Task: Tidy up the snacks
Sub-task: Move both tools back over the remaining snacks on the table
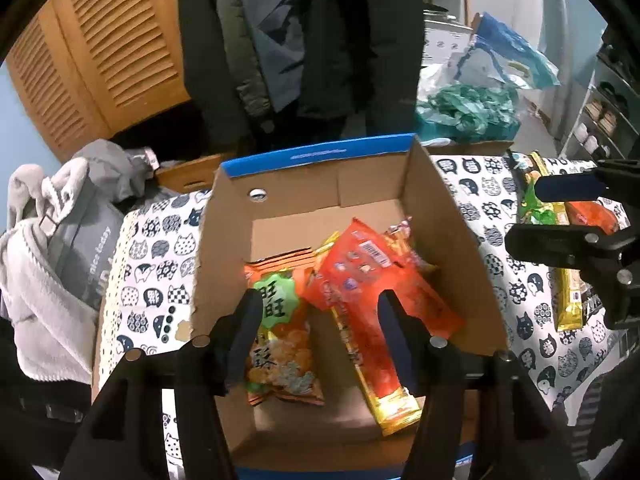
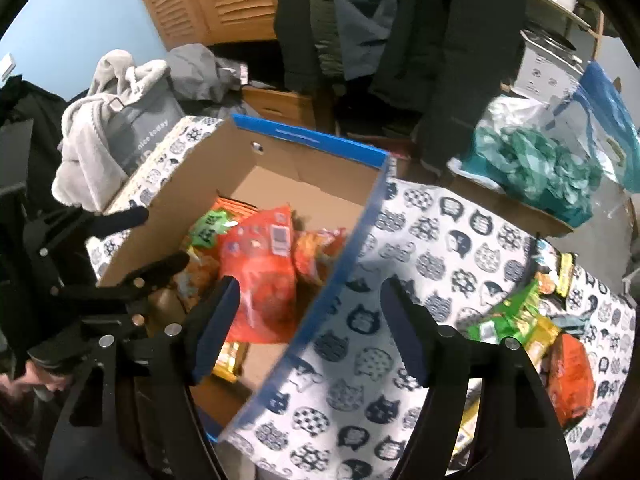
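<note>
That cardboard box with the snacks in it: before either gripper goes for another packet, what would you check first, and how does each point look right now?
1. Left hand-held gripper free: ok, open over the cardboard box, holding nothing.
2. Right hand-held gripper free: ok, open, straddling the box's blue-edged wall.
3. Room in the box: ok, bare floor shows at the far end behind the red packet.
4. Snacks left outside: ok, a green packet and an orange packet lie on the cat-print cloth.
5. Clear path to them: cannot tell, the gripper's own finger hides part of the pile.
</note>
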### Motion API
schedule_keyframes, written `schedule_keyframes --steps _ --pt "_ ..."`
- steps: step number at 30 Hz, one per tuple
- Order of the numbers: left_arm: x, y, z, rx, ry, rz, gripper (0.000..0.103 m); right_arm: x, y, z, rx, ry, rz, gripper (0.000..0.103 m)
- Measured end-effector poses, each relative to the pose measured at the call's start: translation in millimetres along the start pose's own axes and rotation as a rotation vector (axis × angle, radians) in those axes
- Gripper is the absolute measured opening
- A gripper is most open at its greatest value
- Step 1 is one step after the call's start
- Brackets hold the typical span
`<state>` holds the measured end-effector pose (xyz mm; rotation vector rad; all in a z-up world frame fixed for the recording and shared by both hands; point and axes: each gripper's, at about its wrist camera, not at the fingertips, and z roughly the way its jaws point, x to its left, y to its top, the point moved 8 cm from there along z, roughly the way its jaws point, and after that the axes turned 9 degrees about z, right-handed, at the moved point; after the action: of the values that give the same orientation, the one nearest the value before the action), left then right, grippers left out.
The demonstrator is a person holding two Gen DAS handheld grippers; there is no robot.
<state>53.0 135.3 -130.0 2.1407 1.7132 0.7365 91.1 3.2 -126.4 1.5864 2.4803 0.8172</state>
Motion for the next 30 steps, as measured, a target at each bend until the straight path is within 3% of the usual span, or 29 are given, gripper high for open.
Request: schedule_keyframes --steps 15,30 --pt "-68.3 24.7 -5.5 -0.009 -0.091 0.095 0.070 -87.4 -32.8 -32.9 -0.009 -0.076 0.115 0.076" --pt "-144.5 49.7 -9.0 0.000 -0.113 0.233 0.076 -188.7 -68.3 -73.7 -0.038 -0.176 0.233 0.077"
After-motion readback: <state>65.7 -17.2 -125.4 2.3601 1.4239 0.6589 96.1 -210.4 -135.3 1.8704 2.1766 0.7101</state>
